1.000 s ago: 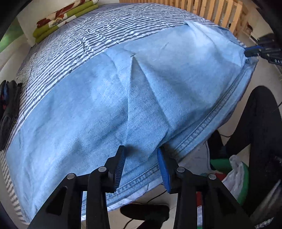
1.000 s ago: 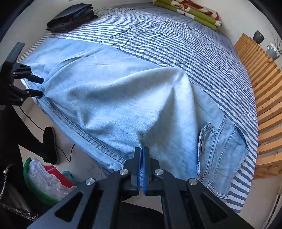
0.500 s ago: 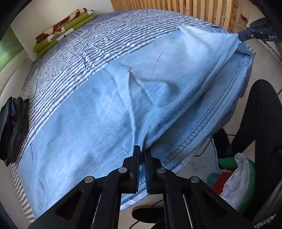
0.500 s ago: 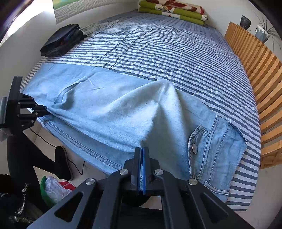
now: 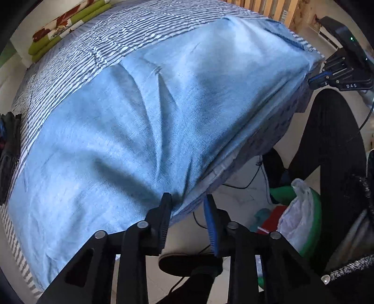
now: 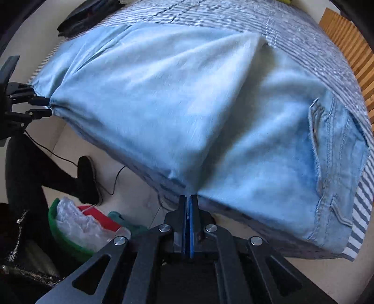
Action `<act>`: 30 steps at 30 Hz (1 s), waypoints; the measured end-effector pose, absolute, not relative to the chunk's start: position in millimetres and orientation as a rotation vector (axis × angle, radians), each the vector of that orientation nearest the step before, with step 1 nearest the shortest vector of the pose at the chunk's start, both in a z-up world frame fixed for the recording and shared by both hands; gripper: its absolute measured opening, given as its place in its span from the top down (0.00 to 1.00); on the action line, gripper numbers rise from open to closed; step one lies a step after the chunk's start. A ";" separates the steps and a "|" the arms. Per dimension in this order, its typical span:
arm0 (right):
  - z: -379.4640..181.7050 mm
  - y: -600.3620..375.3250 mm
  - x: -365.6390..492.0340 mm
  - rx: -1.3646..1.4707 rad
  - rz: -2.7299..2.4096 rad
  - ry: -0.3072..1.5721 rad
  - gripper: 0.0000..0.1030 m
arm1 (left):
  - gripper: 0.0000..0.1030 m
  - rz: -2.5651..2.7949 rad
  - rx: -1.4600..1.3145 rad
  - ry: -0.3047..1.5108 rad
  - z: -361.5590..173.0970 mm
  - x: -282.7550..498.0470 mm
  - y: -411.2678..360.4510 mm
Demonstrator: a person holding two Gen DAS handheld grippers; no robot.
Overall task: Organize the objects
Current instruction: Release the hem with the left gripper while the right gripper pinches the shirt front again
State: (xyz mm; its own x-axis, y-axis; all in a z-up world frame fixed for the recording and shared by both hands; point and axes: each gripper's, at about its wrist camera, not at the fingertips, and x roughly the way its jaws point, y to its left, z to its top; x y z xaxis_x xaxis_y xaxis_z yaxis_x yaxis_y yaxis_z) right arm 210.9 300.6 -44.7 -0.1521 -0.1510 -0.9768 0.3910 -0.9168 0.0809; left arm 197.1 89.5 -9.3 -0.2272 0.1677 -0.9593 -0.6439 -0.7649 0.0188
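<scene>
A light blue denim garment lies spread and folded over along the near edge of a bed with a striped sheet. My left gripper points down at the bed's edge and its jaws are opening. The garment's folded edge hangs between them, and the pads do not press on it. My right gripper is shut on the fold of the denim garment further along the same edge, near a buttoned pocket. Each gripper shows in the other view: the right gripper and the left gripper.
A folded green and red blanket and a dark pile of clothes lie at the far side of the bed. A wooden slatted board runs along one end. On the floor are a green basin with a plastic bag, a cable, and a person's black-clad legs.
The left gripper closed on the garment's edge half a second ago and has now opened again. The right gripper, still shut on the fold, has come down toward the bed's edge.
</scene>
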 end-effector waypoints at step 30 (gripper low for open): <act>-35.3 331.3 155.0 1.861 -2.423 -0.057 0.88 | 0.23 2.735 -2.098 -0.374 -44.0 97.6 -329.3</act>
